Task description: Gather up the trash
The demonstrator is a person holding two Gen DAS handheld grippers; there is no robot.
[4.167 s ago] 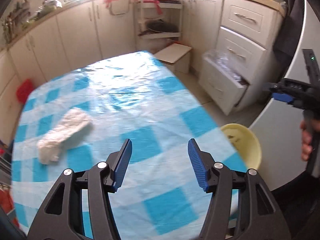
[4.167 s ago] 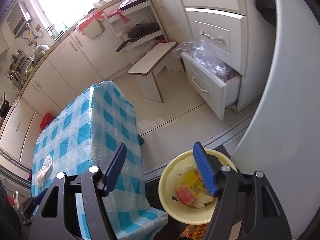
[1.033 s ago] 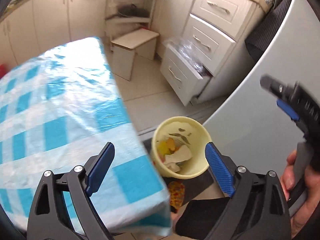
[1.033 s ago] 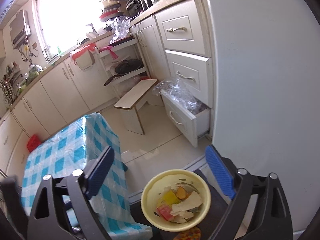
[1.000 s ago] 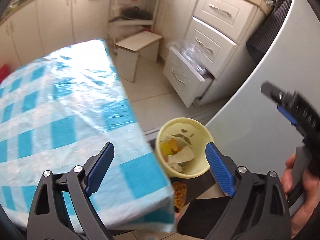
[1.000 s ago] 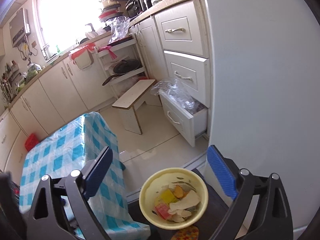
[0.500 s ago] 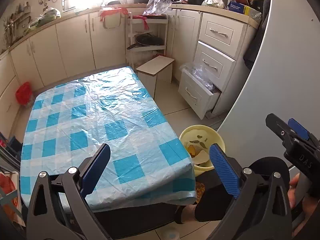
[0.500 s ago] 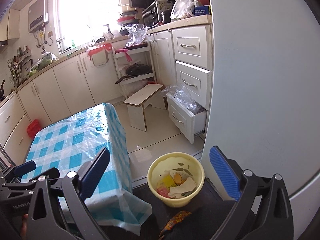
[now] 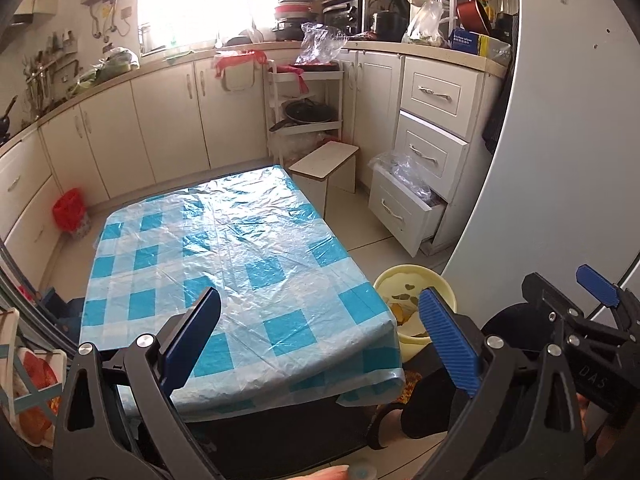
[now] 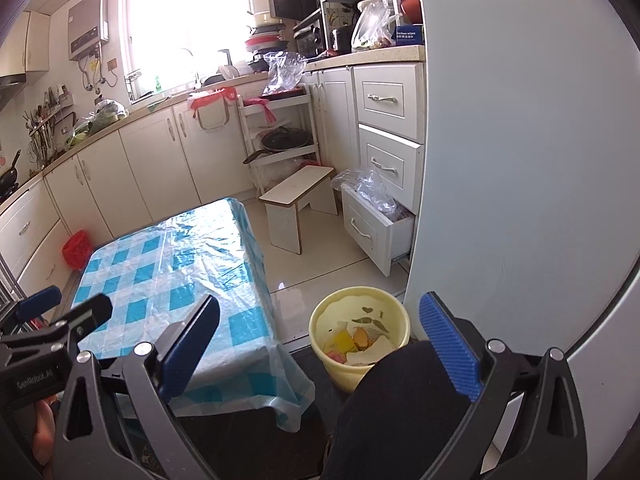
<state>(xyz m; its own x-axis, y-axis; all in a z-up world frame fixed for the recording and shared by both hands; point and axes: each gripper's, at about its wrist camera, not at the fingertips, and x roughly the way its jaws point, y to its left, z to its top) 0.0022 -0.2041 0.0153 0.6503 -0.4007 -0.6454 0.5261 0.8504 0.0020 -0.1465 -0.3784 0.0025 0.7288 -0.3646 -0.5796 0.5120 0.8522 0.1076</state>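
Observation:
A yellow bin (image 10: 360, 334) stands on the floor between the table's near right corner and the white fridge, holding yellow, orange and white scraps (image 10: 362, 346). In the left wrist view the bin (image 9: 414, 292) shows partly behind the tablecloth edge. My left gripper (image 9: 320, 332) hangs open and empty, high above the near end of the blue-checked table (image 9: 224, 264). My right gripper (image 10: 320, 336) is open and empty too, above the floor near the bin. Nothing lies on the visible tablecloth (image 10: 168, 276). A dark-clothed knee (image 10: 400, 412) covers the bin's near side.
A white fridge (image 10: 520, 160) fills the right. A low wooden stool (image 10: 298, 196) and an open bottom drawer (image 10: 376, 232) with a plastic bag stand beyond the table. Cabinets line the far wall; a red bag (image 9: 70, 212) sits on the floor at left.
Both grippers have risen and drawn back from the bin, so the whole table and kitchen now show. The crumpled white trash seen on the table earlier is gone from it.

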